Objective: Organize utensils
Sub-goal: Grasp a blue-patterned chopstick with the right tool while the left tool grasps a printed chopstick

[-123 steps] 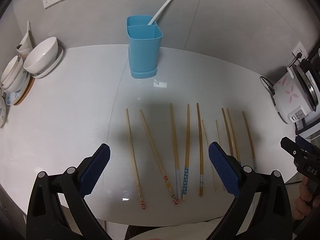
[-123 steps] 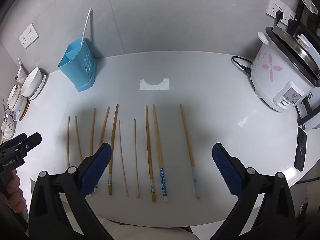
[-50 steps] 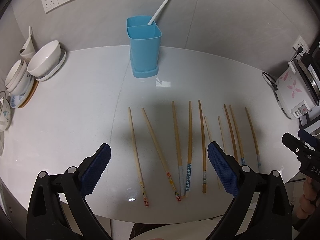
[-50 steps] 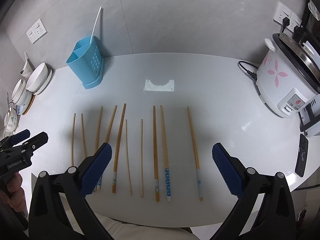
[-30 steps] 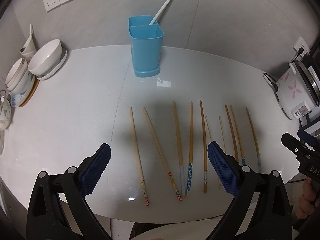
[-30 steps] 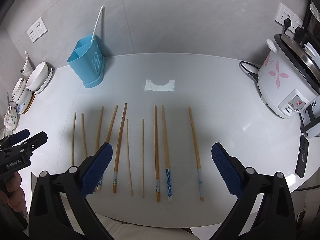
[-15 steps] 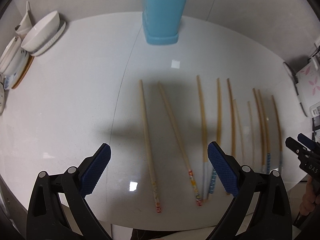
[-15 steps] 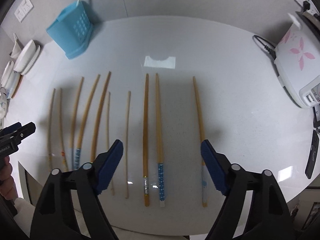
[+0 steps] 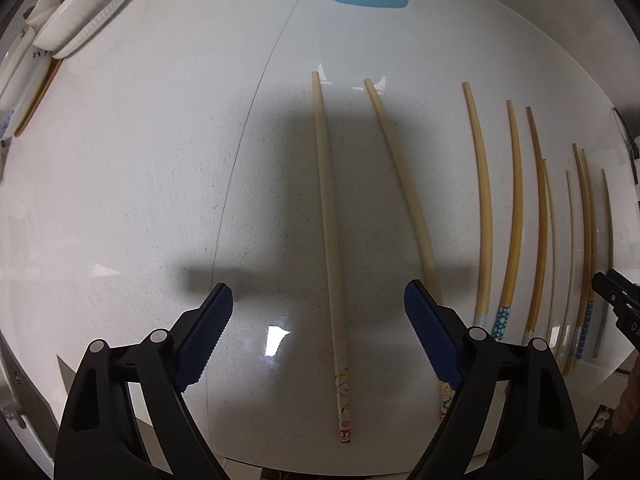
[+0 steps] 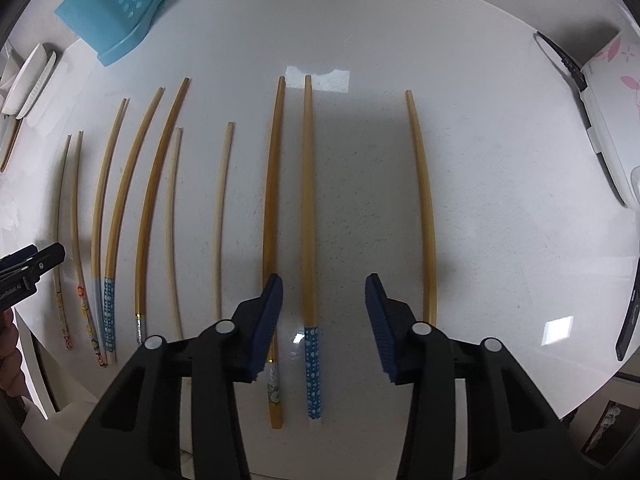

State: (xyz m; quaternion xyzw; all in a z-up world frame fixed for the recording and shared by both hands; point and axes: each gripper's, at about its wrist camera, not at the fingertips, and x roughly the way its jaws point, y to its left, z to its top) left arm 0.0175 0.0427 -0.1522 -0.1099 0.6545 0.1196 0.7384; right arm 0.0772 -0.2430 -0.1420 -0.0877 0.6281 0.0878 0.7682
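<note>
Several wooden chopsticks lie in a row on the white table [image 9: 120, 200]. My left gripper [image 9: 318, 300] hangs close over the row's left end, jaws wide and closing. A pale chopstick with a red-patterned end [image 9: 330, 220] lies between them, untouched. Its neighbour [image 9: 400, 176] runs under the right finger. My right gripper [image 10: 324, 292] is lower and narrower, jaws closing around a chopstick with a blue dotted end [image 10: 308, 184]; the pads stand clear of it. A darker chopstick [image 10: 272, 184] passes under its left finger. The blue utensil holder [image 10: 116, 8] stands at the back.
White bowls and plates [image 9: 80, 12] are stacked at the far left. A rice cooker [image 10: 616, 80] with its cord stands at the right, and a dark phone [image 10: 628, 320] lies near the right edge. The table's front edge is just below both grippers.
Both grippers have sunk close to the table and tipped downward. The right jaws have narrowed a lot around the blue-dotted chopstick; the left jaws have narrowed slightly.
</note>
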